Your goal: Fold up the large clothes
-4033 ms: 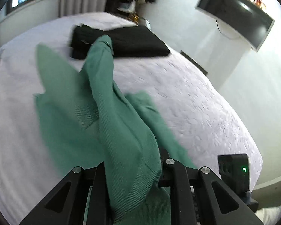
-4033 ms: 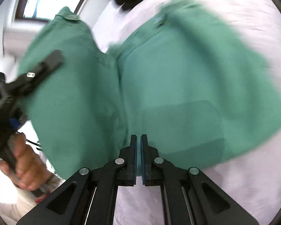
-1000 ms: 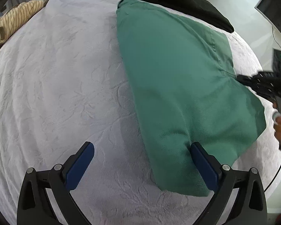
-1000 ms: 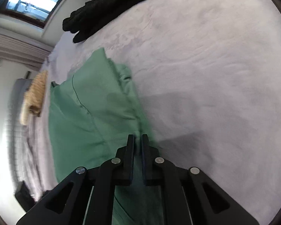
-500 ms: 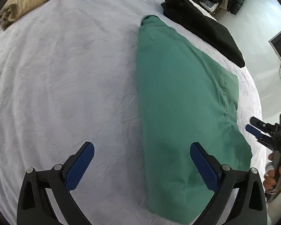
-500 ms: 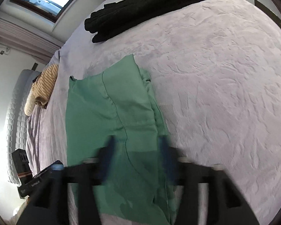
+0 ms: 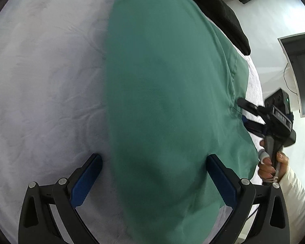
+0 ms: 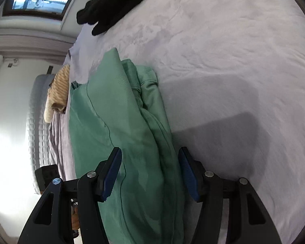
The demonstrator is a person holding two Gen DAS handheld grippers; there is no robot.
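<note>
A green garment (image 7: 164,93), folded lengthwise into a long strip, lies flat on the pale lilac bed cover (image 7: 40,71). My left gripper (image 7: 152,174) hangs open just above its near end, blue pads wide apart on either side of the cloth. In the right wrist view the same green garment (image 8: 120,134) runs away from me with a bunched fold along its right edge. My right gripper (image 8: 150,166) is open and straddles that edge, pads clear of the fabric. The right gripper (image 7: 254,113) also shows in the left wrist view, held by a hand (image 7: 270,164) at the garment's right side.
A black folded garment (image 8: 116,2) lies at the far end of the bed. A tan striped cloth (image 8: 59,85) sits near the headboard side. A dark monitor (image 7: 301,71) hangs on the white wall past the bed's edge.
The right gripper, shut a second ago, has opened and dropped closer to the green cloth. The left gripper, open throughout, has moved in low over the garment's near end.
</note>
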